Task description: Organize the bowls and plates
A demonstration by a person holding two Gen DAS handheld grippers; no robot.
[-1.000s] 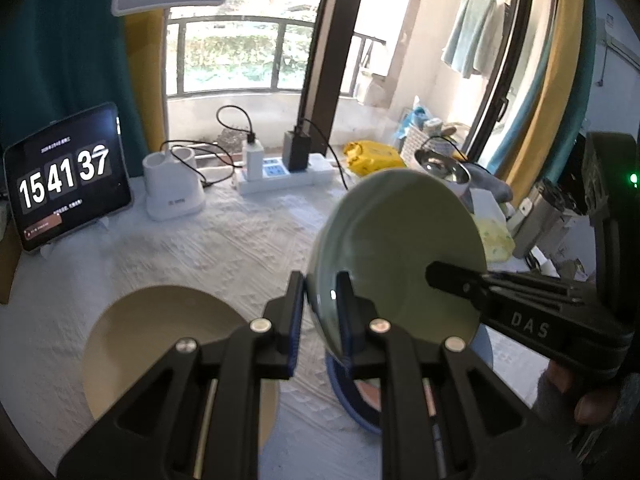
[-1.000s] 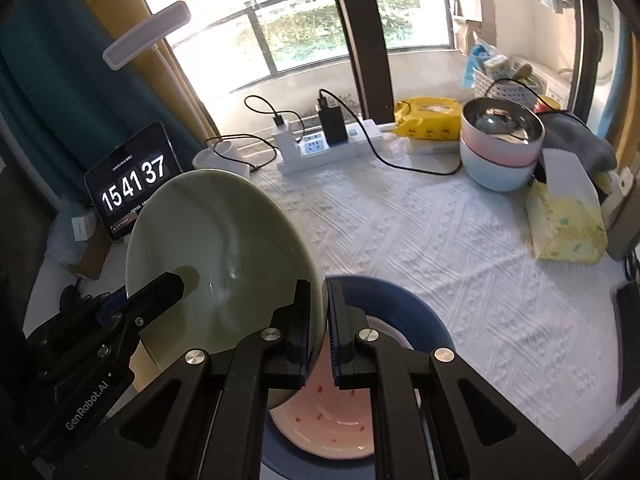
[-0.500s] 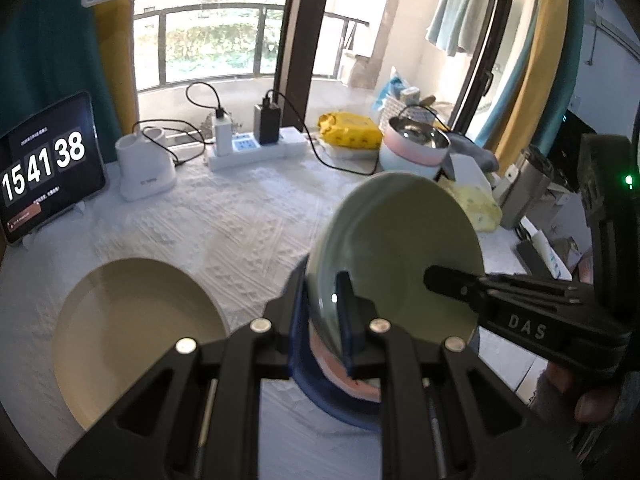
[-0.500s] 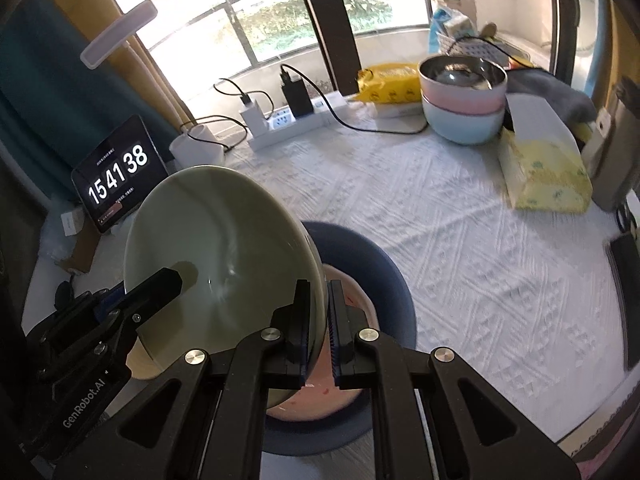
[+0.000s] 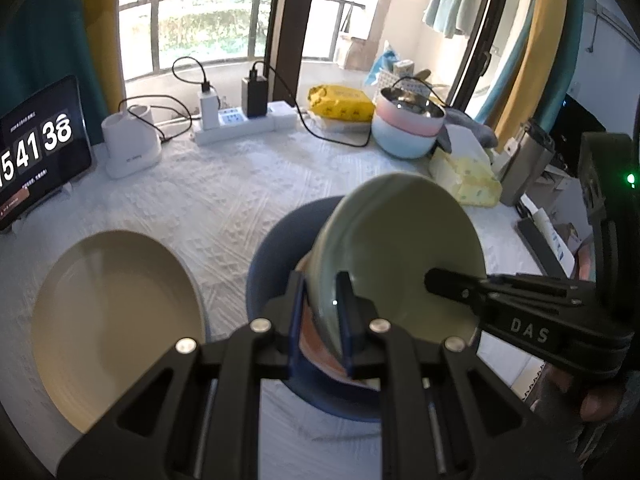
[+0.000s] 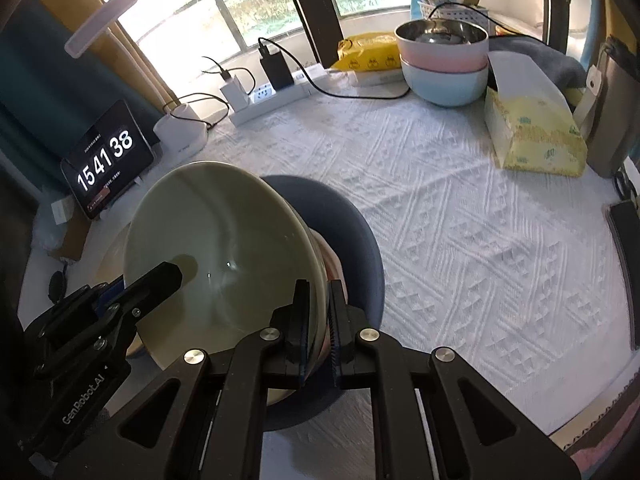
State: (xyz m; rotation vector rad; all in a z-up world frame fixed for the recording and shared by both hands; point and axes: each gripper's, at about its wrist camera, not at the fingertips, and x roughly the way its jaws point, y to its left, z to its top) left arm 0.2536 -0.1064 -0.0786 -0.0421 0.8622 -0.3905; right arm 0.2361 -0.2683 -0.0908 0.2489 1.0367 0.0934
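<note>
**Green bowl lowered over the blue and pink stack**

Lower than a second ago, the green bowl now hangs tilted right above the nested bowls instead of well clear of them.

Left wrist view: the left gripper (image 5: 322, 308) is clenched on the near rim of the green bowl (image 5: 400, 248), 1 finger inside and 1 outside. The right gripper (image 5: 440, 282) reaches in from the right, its fingers on the far rim. Below sits the blue bowl (image 5: 272, 248) with a pink bowl (image 5: 316, 344) nested in it. A tan plate (image 5: 116, 320) lies just left of them on the white counter (image 5: 224, 200). Further back stand a tablet clock (image 5: 36, 144) and 2 stacked pastel bowls (image 5: 404, 132).

Right wrist view: the right gripper (image 6: 318, 320) is clamped on the green bowl (image 6: 216, 248) at its right rim. The left gripper (image 6: 160, 284) grips the opposite edge. The blue bowl (image 6: 352, 240) shows behind and beneath, the pink bowl (image 6: 334, 264) a sliver inside it. A tissue pack (image 6: 532, 132) sits at the far right of the counter (image 6: 460, 220).
</note>
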